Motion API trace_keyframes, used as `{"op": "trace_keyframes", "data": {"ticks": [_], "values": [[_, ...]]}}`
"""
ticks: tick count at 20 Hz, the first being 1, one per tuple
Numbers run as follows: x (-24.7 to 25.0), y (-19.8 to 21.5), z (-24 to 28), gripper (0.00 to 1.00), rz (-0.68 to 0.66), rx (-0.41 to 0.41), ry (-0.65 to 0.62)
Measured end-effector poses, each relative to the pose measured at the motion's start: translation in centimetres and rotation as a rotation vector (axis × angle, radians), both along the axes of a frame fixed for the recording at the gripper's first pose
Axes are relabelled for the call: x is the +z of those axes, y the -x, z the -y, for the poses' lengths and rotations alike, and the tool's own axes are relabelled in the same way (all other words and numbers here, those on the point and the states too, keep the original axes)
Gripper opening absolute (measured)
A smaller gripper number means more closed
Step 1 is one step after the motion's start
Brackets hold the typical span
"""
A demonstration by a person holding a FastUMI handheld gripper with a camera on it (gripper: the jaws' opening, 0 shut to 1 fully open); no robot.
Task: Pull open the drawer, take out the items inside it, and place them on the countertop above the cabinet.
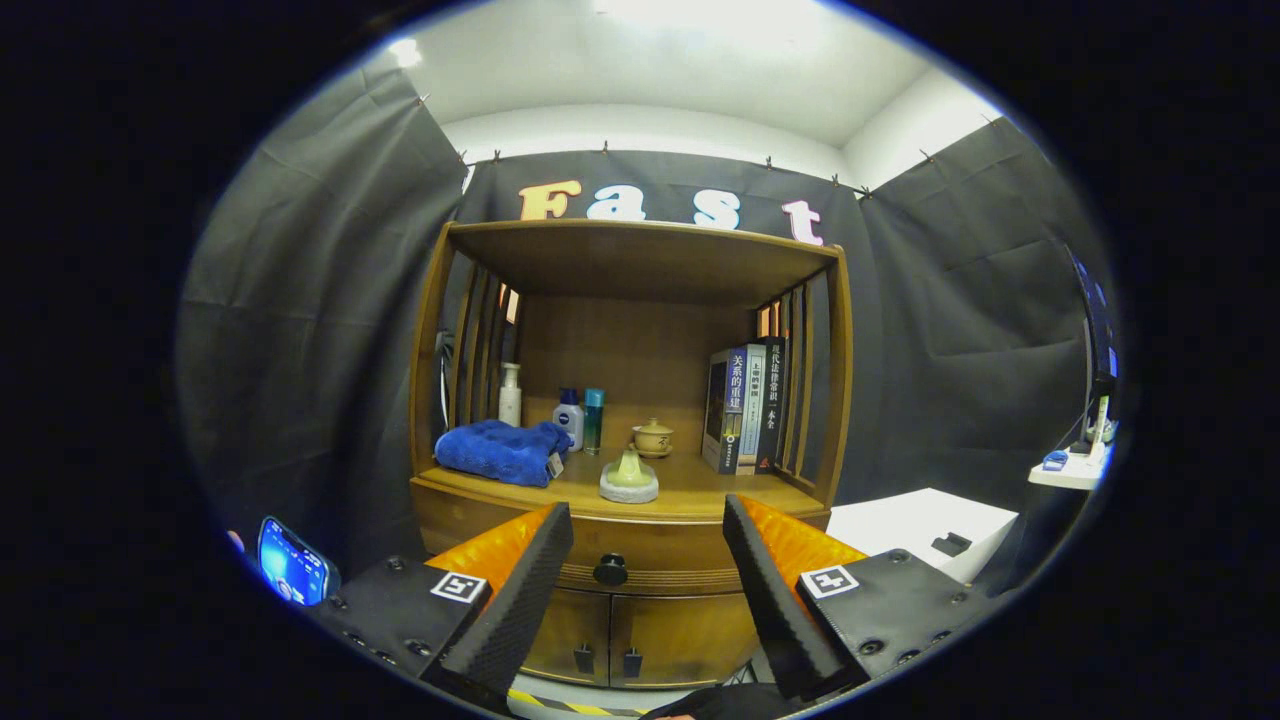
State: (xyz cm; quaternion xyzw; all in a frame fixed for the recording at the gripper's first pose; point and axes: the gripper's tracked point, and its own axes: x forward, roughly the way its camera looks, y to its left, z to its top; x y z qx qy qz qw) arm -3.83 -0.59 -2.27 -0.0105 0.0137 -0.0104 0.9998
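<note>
My left finger (520,590) covers the left end of the drawer (640,560) front, and my right finger (770,590) covers its right end; the drawer's inside is hidden behind its front. The blue towel (500,450) hides the foot of the white pump bottle (510,395) and part of the blue-capped bottle (569,418). The phone (292,572) beside my left finger is cut off, its screen too small to make out. The cabinet doors (640,640) are partly behind my fingers.

cabinet (455,330): warm honey-brown wood
drawer (660,560): same brown, black round knob (610,570)
towel (500,450): bright blue, fluffy
gripper (645,590): wide apart, black textured fingers (520,590) backed in orange, with black-and-white square markers
books (745,405): dark and pale spines
teapot (652,436): tan
</note>
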Motion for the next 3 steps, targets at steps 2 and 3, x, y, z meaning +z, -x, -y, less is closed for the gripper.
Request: {"op": "trace_keyframes", "data": {"ticks": [2,3], "values": [[-0.07,-0.06,-0.08,0.98,-0.001,0.000,-0.003],[-0.03,-0.05,-0.18,0.98,0.001,0.001,-0.006]]}}
